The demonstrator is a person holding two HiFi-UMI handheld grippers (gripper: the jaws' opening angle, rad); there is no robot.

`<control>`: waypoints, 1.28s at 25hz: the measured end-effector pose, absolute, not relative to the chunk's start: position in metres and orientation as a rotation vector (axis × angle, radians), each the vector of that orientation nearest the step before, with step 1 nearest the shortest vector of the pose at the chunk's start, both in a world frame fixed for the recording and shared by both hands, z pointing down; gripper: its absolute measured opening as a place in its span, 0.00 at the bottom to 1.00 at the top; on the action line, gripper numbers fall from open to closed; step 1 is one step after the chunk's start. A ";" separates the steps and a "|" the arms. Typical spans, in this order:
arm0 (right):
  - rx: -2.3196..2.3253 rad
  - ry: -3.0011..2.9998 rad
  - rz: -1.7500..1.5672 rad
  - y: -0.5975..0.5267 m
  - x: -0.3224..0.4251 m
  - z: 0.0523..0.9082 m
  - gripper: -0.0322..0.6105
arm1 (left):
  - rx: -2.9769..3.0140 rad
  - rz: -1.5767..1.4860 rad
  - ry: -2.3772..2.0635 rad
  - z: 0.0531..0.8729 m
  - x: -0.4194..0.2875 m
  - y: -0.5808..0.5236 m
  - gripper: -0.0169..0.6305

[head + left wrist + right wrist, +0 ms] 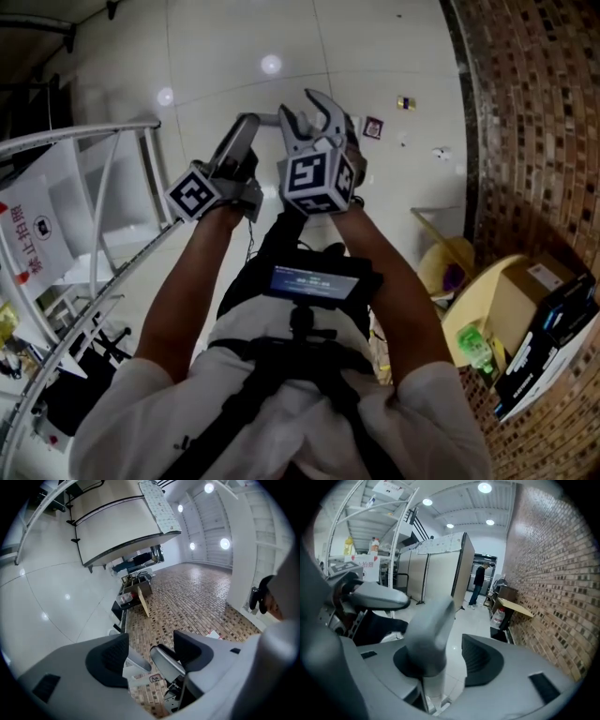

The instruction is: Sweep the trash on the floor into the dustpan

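Note:
In the head view both grippers are held out over the glossy white floor. My right gripper (309,108) stands higher and my left gripper (246,131) is just to its left. A short grey bar (262,119) runs between them. In the right gripper view a blurred grey handle (429,630) passes between the jaws against the left pad, with a gap to the right pad (480,660). My left gripper (150,656) is open, with grey bar ends (166,663) in the gap, unpressed. Small trash scraps (373,127), (405,102), (439,152) lie ahead. A yellow dustpan (448,262) stands to the right.
A brick wall (534,112) runs along the right, with a yellow round table (473,309) holding a cardboard box and a green bottle. A white metal rack (94,150) with a sign stands left. A person (479,581) stands far down the room.

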State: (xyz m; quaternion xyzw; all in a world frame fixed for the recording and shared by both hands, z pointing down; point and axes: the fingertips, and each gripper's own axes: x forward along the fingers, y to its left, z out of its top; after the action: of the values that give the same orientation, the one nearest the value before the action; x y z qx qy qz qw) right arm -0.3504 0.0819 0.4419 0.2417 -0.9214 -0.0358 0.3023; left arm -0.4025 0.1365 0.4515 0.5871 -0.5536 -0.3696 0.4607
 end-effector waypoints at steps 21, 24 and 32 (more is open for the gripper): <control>0.875 -2.097 0.163 0.024 -0.160 0.512 0.10 | 1.492 -0.866 -1.378 0.447 -0.404 0.136 0.50; 0.855 -2.113 0.155 0.023 -0.154 0.510 0.09 | 1.450 -0.836 -1.428 0.450 -0.410 0.148 0.50; 0.833 -2.157 0.108 0.014 -0.105 0.460 0.09 | 1.385 -0.813 -1.459 0.453 -0.397 0.174 0.55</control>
State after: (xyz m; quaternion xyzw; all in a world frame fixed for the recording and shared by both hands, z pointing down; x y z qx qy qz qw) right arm -0.1053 0.0142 0.4604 0.3295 -0.8534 0.0426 0.4017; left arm -0.3965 0.1743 0.4530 0.5645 -0.5946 -0.3314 0.4670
